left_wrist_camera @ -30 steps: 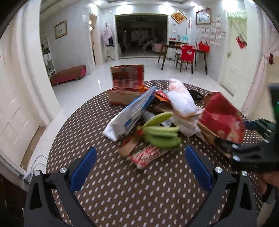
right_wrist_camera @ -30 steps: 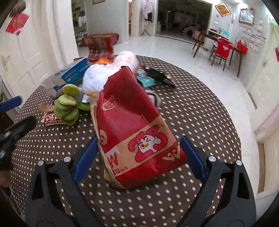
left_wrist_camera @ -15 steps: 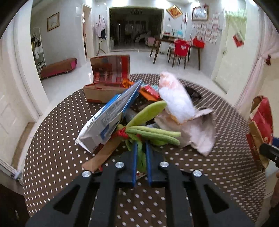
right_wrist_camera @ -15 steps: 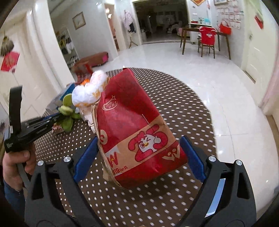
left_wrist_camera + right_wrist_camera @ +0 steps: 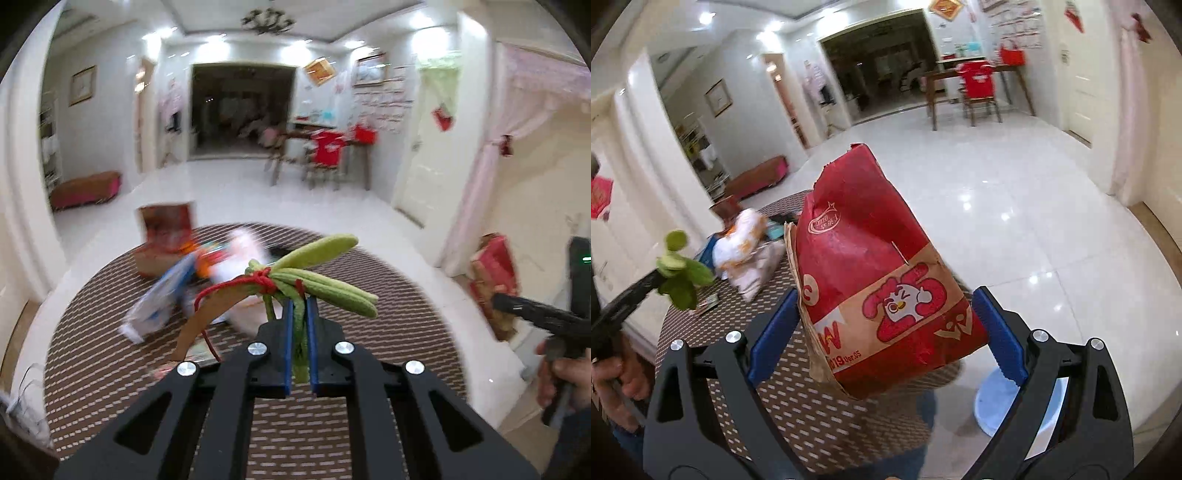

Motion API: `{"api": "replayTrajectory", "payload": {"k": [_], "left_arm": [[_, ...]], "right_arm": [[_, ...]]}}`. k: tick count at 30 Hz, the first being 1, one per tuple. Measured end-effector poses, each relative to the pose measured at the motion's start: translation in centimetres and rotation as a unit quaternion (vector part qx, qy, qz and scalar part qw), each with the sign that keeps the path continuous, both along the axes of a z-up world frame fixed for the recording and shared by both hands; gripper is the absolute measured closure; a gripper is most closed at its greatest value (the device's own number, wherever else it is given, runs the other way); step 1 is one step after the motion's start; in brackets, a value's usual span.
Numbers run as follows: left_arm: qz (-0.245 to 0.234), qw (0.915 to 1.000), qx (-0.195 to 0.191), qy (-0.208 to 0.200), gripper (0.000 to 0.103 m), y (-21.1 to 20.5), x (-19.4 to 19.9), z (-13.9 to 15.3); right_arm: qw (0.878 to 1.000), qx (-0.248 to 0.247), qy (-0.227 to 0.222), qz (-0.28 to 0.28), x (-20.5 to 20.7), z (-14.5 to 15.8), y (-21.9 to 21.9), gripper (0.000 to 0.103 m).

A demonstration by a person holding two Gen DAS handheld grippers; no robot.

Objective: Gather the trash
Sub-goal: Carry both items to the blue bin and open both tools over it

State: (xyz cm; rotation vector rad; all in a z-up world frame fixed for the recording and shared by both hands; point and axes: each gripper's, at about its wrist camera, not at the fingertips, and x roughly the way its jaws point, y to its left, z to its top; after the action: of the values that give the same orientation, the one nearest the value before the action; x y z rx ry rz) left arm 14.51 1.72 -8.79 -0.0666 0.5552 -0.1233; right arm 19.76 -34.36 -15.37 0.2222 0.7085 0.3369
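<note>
Left wrist view: the left hand-held gripper (image 5: 299,321) is pinched tight on a green bunch (image 5: 325,284) tied with red string (image 5: 236,286), held up above the counter (image 5: 110,354). The rest of the trash pile (image 5: 192,280) sits blurry behind the bunch.

Right wrist view: the right hand-held gripper (image 5: 886,332) is spread wide, clamped on a red bag (image 5: 871,273), lifted over the counter's (image 5: 798,398) edge, right of the bunch (image 5: 681,280).

A green banana bunch (image 5: 325,284) tied with red string hangs above the table (image 5: 110,369); a red paper bag (image 5: 882,273) is held tilted past the table's edge.
</note>
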Motion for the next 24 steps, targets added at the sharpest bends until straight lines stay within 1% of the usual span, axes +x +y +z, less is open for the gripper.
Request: {"api": "replayTrajectory", "payload": {"k": [3, 4, 5, 8, 9, 10, 12, 14, 17, 18, 20, 21, 23, 24], "left_arm": [[-0.046, 0.9989, -0.003, -0.009, 0.096, -3.7, -0.1, 0.9], [-0.07, 0.9975, -0.004, -0.01, 0.096, -5.9, 0.1, 1.0], [-0.081, 0.9967, -0.003, -0.008, 0.096, -7.1, 0.4, 0.9], [-0.128, 0.9917, -0.006, 0.011, 0.096, -12.1, 1.6, -0.1], [-0.146, 0.989, -0.007, 0.022, 0.096, -14.3, 2.2, -0.7], [-0.155, 0.9874, -0.005, 0.03, 0.096, -15.6, 2.6, -1.2], [-0.181, 0.9824, 0.002, 0.049, 0.096, -19.1, 3.5, -2.7], [-0.203, 0.9764, 0.013, 0.074, 0.096, -22.7, 4.7, -4.9], [-0.227, 0.9664, 0.027, 0.117, 0.096, -27.4, 6.6, -8.5], [-0.233, 0.9624, 0.036, 0.136, 0.096, -29.2, 7.5, -10.1], [-0.239, 0.9548, 0.045, 0.17, 0.096, -31.7, 8.9, -12.9], [-0.241, 0.9528, 0.048, 0.178, 0.096, -32.4, 9.3, -13.7], [-0.241, 0.9454, 0.059, 0.211, 0.096, -34.5, 10.7, -16.5], [-0.244, 0.9422, 0.06, 0.222, 0.096, -35.1, 11.2, -17.3]], "right_arm": [[0.999, 0.01, 0.013, -0.035, -0.3, -0.8, -3.6, 0.012], [0.999, 0.015, 0.019, -0.046, -0.4, -1.2, -4.8, 0.012], [0.998, 0.019, 0.024, -0.055, -0.4, -1.6, -5.8, 0.012], [0.994, 0.031, 0.057, -0.09, -0.3, -3.8, -9.4, 0.012], [0.992, 0.035, 0.072, -0.102, -0.2, -4.8, -10.5, 0.012], [0.988, 0.042, 0.091, -0.115, -0.1, -6.3, -11.9, 0.012], [0.982, 0.051, 0.122, -0.132, 0.4, -8.6, -13.9, 0.012], [0.975, 0.058, 0.155, -0.149, 0.7, -11.5, -15.7, 0.012], [0.964, 0.072, 0.196, -0.164, 1.3, -15.2, -17.9, 0.012], [0.961, 0.078, 0.207, -0.167, 1.5, -16.5, -18.4, 0.012], [0.954, 0.088, 0.229, -0.174, 2.0, -18.8, -19.3, 0.012], [0.949, 0.093, 0.242, -0.177, 2.5, -20.2, -19.7, 0.012], [0.943, 0.104, 0.261, -0.18, 3.1, -21.9, -19.9, 0.011], [0.937, 0.113, 0.276, -0.184, 3.5, -23.2, -20.1, 0.011]]}}
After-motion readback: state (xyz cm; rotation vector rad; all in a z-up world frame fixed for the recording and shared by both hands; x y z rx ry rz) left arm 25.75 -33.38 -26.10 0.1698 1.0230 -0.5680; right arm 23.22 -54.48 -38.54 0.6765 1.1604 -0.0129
